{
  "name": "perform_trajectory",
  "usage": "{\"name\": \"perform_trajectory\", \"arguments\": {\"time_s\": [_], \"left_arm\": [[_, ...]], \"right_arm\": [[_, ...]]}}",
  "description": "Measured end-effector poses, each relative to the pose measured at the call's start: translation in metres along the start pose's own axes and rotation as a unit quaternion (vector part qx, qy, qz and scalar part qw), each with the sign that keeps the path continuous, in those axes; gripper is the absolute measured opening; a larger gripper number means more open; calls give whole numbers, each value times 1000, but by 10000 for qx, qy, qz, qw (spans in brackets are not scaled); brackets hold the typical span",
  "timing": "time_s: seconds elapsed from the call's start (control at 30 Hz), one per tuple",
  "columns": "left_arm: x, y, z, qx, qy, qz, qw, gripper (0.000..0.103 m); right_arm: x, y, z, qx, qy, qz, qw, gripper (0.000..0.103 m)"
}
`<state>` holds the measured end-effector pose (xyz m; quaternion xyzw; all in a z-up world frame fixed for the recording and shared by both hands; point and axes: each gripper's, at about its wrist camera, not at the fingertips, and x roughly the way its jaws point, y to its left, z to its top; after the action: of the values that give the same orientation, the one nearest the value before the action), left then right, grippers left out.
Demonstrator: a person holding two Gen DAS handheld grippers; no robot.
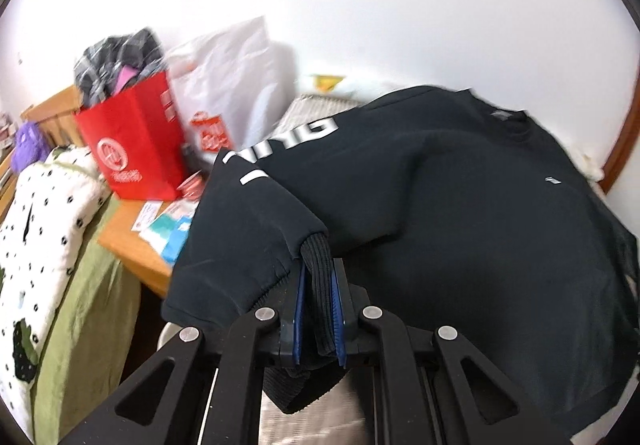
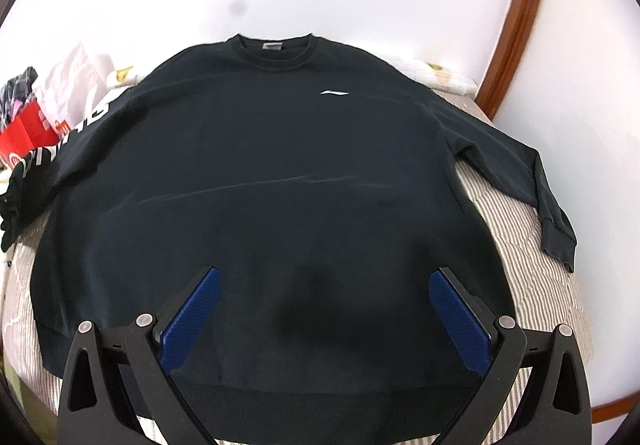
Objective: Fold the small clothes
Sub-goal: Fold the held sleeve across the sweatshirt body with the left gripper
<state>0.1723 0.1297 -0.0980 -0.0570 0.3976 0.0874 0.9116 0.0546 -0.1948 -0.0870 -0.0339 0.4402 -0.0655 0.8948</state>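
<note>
soft, heavy sweatshirt (image 2: 272, 173), limp. best held by ribbed cuff (image 1: 320, 285), where left gripper (image 1: 319, 309) is clenched; right gripper (image 2: 324, 317) spread wide, holding nothing.

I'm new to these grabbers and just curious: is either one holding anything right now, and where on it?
Yes. The left gripper pinches the sweatshirt by a ribbed sleeve cuff. The right gripper is open above the hem, holding nothing.

red bag (image 1: 136, 149) lettering blurred (white print unreadable)
</note>
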Motion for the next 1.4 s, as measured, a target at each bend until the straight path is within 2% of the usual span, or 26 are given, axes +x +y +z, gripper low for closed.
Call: {"name": "perform_trajectory", "arguments": {"time_s": [0.17,0.33,0.5,0.63,0.8,0.9,1.0,1.13,1.27,1.33,1.4], "left_arm": [[-14,-48,17,219,-127,-399,9989,11],[-17,-110,24,516,-214,-770,9955,11],[-8,-159,21,720,-57,-1296,9889,11],[0,-195,11,995,62,-1756,9794,12],[11,-213,4,995,307,-2028,9737,12],[13,-214,3,991,455,-2149,9705,15],[10,-204,5,988,475,-2211,9691,25],[2,-175,10,1004,204,-1923,9760,57],[1,-114,8,843,71,-1436,9860,59],[8,-78,3,704,162,-1086,9915,59],[16,-53,-3,621,291,-879,9938,59]], "right_arm": [[-7,-36,0,371,-104,290,9988,102],[-9,-69,-2,550,-100,234,9982,102],[-11,-99,-12,685,-107,240,9973,102],[-11,-110,-19,623,-159,129,9978,102],[-8,-111,-24,439,-195,115,9988,102],[-4,-108,-21,396,-180,150,9989,102],[-2,-101,-16,369,-220,253,9988,102],[0,-77,-4,267,-318,535,9977,102],[7,-43,13,109,-388,951,9946,100],[15,-22,23,-15,-417,1082,9933,93],[28,-5,31,-68,-305,1244,9917,81]]}}
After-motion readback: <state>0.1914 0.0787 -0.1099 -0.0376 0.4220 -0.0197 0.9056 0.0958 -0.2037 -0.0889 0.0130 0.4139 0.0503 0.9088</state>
